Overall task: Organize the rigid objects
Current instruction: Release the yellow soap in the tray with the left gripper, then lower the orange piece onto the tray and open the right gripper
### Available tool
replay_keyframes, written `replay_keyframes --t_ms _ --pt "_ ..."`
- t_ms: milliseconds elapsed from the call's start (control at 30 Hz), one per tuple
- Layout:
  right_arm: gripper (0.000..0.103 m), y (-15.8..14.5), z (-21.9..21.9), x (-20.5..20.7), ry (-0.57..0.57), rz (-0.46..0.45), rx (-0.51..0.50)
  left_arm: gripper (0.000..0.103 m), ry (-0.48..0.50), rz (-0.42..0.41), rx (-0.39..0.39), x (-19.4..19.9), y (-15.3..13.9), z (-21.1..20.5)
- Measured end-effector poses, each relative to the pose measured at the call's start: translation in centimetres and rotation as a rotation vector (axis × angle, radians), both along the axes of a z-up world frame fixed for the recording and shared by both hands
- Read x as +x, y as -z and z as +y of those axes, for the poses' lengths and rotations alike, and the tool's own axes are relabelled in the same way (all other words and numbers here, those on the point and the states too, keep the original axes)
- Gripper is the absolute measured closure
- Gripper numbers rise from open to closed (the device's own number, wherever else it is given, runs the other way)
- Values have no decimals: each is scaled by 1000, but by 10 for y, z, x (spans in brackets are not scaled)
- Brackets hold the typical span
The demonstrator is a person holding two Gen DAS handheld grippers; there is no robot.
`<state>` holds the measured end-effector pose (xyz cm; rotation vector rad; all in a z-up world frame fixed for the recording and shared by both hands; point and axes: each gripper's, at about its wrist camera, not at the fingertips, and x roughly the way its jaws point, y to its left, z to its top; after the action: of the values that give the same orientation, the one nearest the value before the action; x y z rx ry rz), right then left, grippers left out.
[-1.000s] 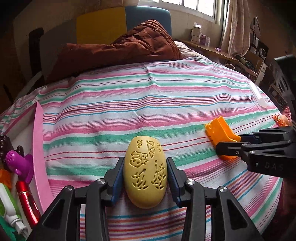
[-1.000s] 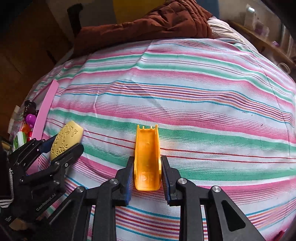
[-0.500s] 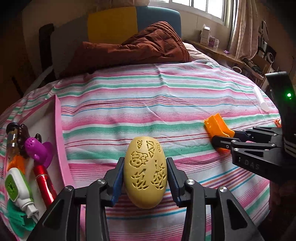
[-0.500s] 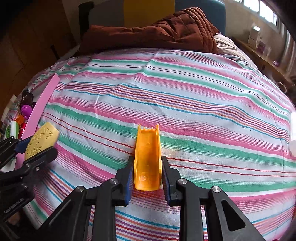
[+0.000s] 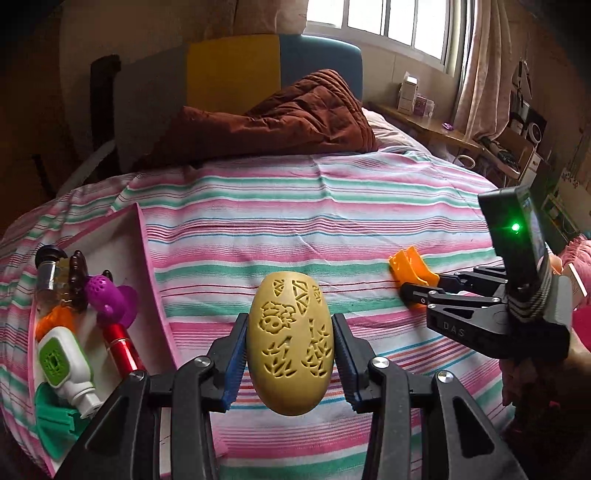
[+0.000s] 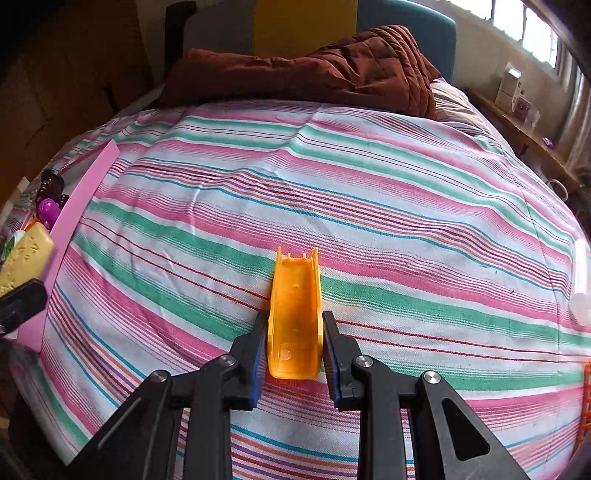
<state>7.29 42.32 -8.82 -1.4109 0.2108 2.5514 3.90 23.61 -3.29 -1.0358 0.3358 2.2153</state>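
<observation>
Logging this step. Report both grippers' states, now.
Left gripper: shut on the yellow egg.
Right gripper: shut on the orange piece.

The left hand-held gripper (image 5: 290, 349) clamps a yellow egg (image 5: 290, 343) above the bed (image 5: 295, 206), beside the pink box (image 5: 147, 251) at the bed's left edge.

Daylight is streaming through a multi-pane window (image 5: 388, 22) with a beige curtain (image 5: 484, 66) hanging beside it. A pink-and-green striped bedspread (image 5: 295, 206) is covering the bed, a rumpled brown quilt (image 5: 288, 118) lying against the yellow-and-blue padded headboard (image 5: 258, 66).
</observation>
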Motion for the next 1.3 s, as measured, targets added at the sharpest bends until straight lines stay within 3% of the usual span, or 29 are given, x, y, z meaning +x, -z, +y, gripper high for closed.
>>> replay_keyframes --t_ms 267,500,767,1067,1200,1300 --pt "76 0 -1 0 4 -2 10 60 -107 -23 53 -15 -21 -75" --pt "76 0 -2 0 9 -4 14 60 -237 -77 10 -39 7 -149" --pt "76 1 -2 0 10 -4 14 59 -219 -109 41 -47 21 -151" --pt "76 -4 -7 -5 28 -31 38 53 -257 -47 64 -40 7 -161" --pt "77 -27 -31 -12 -12 36 -28 53 -285 17 45 -35 -4 -171" --pt "77 -49 -73 -25 -103 105 -84 53 -328 40 31 -36 -11 -180"
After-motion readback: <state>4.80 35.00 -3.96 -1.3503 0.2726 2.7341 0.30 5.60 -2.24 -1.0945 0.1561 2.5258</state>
